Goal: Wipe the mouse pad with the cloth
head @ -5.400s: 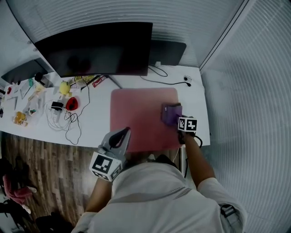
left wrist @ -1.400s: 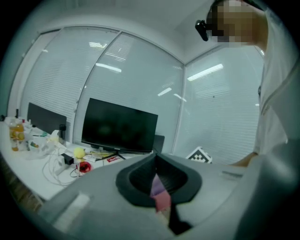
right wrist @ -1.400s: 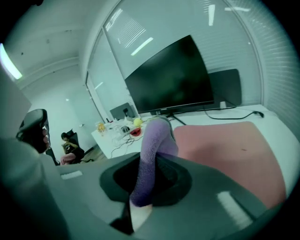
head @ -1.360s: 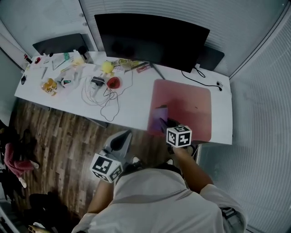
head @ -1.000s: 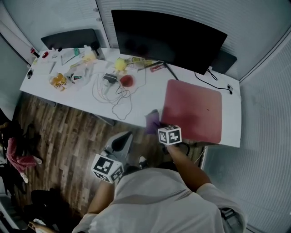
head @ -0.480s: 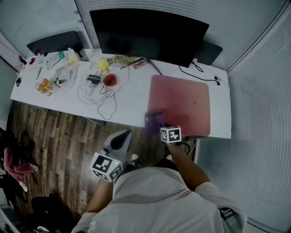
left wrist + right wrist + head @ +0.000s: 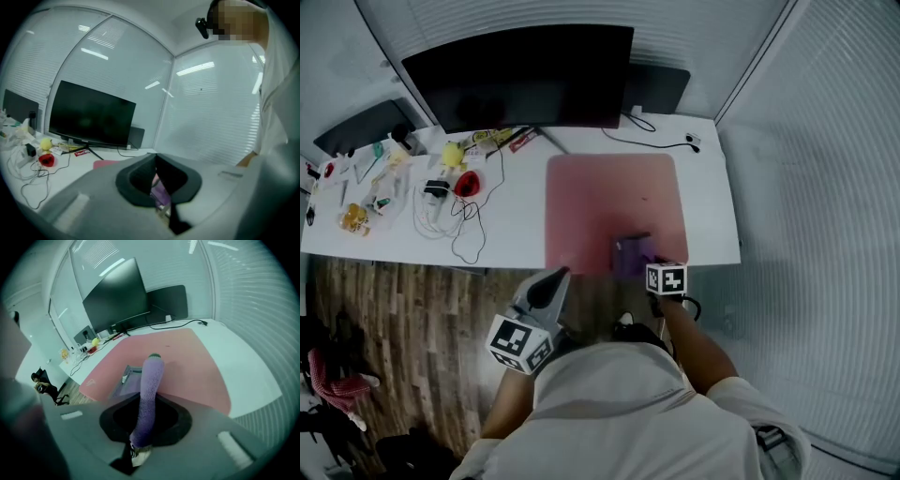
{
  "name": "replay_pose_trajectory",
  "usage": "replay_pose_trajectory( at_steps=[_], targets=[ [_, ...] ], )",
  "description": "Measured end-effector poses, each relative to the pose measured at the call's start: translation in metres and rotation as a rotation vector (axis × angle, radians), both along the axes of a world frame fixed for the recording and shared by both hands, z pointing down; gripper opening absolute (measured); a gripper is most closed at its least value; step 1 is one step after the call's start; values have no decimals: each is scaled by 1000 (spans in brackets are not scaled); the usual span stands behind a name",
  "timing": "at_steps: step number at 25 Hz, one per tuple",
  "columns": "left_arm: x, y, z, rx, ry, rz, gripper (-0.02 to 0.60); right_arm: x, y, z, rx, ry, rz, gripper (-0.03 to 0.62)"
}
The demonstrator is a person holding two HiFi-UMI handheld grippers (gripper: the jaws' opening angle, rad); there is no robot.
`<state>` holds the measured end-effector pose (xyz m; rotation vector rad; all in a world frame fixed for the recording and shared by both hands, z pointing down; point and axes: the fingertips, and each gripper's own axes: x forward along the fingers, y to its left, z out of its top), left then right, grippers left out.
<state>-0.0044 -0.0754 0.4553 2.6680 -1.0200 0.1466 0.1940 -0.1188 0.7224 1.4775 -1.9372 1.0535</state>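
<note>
A pink mouse pad (image 7: 609, 202) lies on the white desk (image 7: 511, 230), right of its middle. My right gripper (image 7: 649, 265) is shut on a purple cloth (image 7: 632, 253), which rests on the pad's front edge, a little right of centre. In the right gripper view the cloth (image 7: 149, 390) runs up between the jaws of the right gripper (image 7: 151, 363), with the mouse pad (image 7: 187, 357) stretching beyond. My left gripper (image 7: 555, 277) hangs in front of the desk over the floor. In the left gripper view the left gripper (image 7: 155, 159) is shut with nothing held.
A black monitor (image 7: 520, 80) stands at the back of the desk, with a dark box (image 7: 658, 89) to its right. White cables (image 7: 450, 220), a red item (image 7: 467, 184), a yellow item (image 7: 453, 153) and small clutter lie left. Wooden floor (image 7: 394, 328) is below the front edge.
The right gripper has carried the cloth rightward along the pad's front edge, from the front left corner to right of centre. The left gripper keeps its place.
</note>
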Motion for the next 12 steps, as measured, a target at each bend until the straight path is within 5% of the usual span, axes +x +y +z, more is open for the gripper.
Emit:
replay_pose_trajectory(
  at_steps=[12],
  targets=[
    [139, -6, 11, 12, 33, 129, 2, 186, 38, 4, 3, 72, 204, 48]
  ],
)
